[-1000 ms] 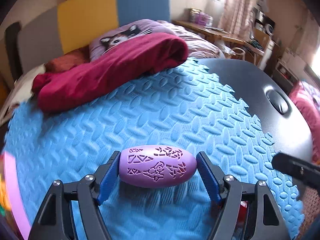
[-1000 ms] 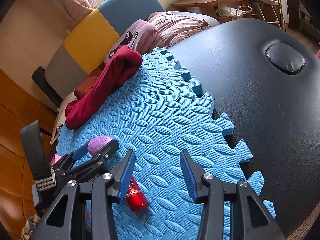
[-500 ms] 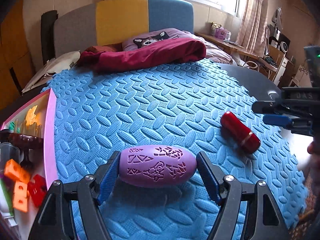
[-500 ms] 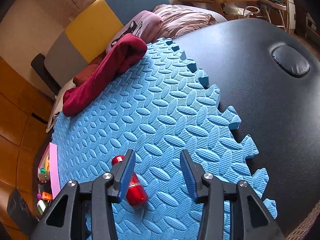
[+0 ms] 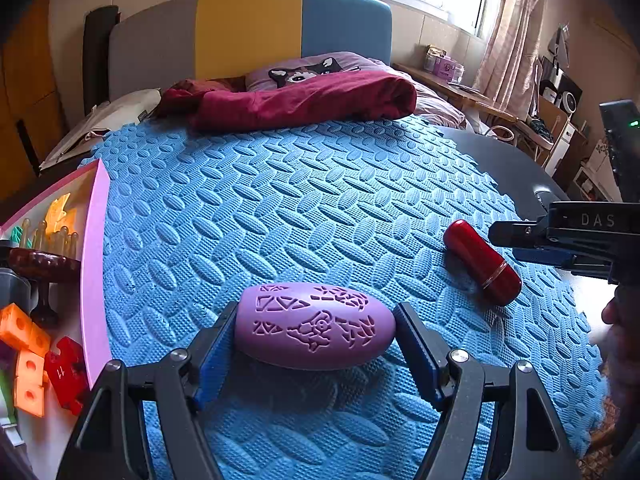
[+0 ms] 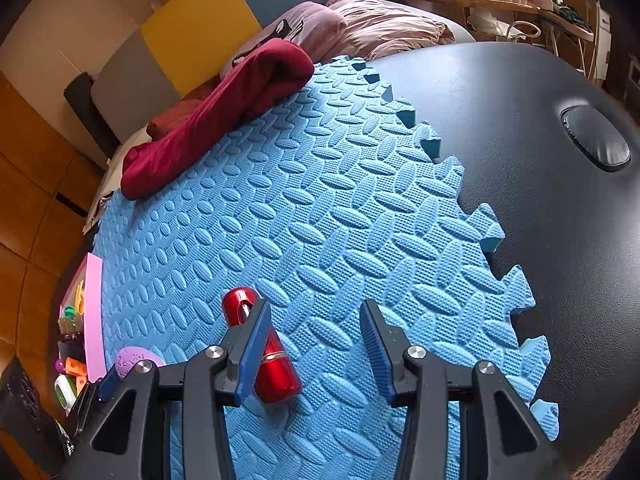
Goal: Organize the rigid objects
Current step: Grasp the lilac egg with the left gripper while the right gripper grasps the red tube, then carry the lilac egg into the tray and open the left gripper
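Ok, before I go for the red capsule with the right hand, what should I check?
1. Left gripper clamped on purple egg: ok.
2. Right gripper open, empty: ok.
3. Red capsule centred between right fingers: not ok, it lies beside one finger.
4. Egg clear of blue mat: cannot tell.
5. Room in pink tray: cannot tell.

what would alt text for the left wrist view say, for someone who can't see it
The left tongs grip a purple egg-shaped object end to end over a blue foam mat. A red capsule lies on the mat to the right, near the right tongs; a pink-rimmed tray of small toys sits at left.
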Demonstrator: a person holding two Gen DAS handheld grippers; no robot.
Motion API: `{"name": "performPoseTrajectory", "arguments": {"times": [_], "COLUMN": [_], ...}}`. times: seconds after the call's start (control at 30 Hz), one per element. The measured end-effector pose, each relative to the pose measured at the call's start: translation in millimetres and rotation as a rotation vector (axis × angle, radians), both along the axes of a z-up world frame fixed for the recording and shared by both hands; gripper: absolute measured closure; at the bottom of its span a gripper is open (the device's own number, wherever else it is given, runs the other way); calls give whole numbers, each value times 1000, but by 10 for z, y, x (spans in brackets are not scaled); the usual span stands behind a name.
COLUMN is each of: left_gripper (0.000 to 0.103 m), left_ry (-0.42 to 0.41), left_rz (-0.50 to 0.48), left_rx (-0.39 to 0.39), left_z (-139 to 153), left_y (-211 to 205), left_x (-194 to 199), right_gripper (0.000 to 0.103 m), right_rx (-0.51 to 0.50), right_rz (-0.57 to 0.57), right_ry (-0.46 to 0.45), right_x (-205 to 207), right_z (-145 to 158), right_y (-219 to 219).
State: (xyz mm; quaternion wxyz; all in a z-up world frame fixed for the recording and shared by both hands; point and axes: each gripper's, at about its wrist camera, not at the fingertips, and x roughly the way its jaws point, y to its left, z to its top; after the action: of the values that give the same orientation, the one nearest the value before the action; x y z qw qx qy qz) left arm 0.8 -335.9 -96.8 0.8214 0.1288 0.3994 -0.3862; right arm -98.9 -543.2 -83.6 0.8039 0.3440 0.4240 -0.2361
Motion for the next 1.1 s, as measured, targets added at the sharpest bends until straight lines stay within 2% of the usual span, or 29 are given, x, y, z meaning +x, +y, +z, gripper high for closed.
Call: {"name": "performPoseTrajectory", "arguments": {"times": [0.1, 0.2, 0.37, 0.63, 0.73, 0.83, 0.87, 0.9, 0.97, 1.03, 1.1], "left_gripper": [27, 27, 27, 27, 27, 27, 27, 27, 27, 27, 27], "left_ry": [-1, -1, 2, 3, 3, 4, 3, 3, 4, 2, 1], "left_rz": [0, 1, 2, 2, 2, 2, 2, 2, 2, 3, 3], "left_rx": [0, -2, -7, -8, -9, -10, -9, -9, -5, -2, 0], "left_z": [0, 0, -1, -2, -2, -2, -2, -2, -3, -4, -4], "left_y": [-2, 3, 7, 12, 12, 14, 14, 14, 5, -2, -6], "left_x": [-2, 3, 7, 9, 8, 8, 7, 8, 10, 7, 6], "right_gripper": [55, 47, 44, 36, 35, 35, 43, 73, 78, 78, 77], "right_rx": [17, 24, -30, -19, -58, -154, -216, -260, -381, -397, -354], "right_rz": [23, 64, 124, 160, 229, 335, 377, 400, 434, 434, 417], "right_ry": [-3, -14, -2, -16, -4, 52, 106, 151, 166, 164, 141], "right_x": [33, 85, 171, 238, 326, 440, 494, 522, 542, 532, 502], "right_z": [-21, -21, 18, 47, 94, 83, 32, -26, -31, -47, -61], "right_y": [21, 80, 218, 186, 266, 454, 554, 618, 762, 788, 729]}}
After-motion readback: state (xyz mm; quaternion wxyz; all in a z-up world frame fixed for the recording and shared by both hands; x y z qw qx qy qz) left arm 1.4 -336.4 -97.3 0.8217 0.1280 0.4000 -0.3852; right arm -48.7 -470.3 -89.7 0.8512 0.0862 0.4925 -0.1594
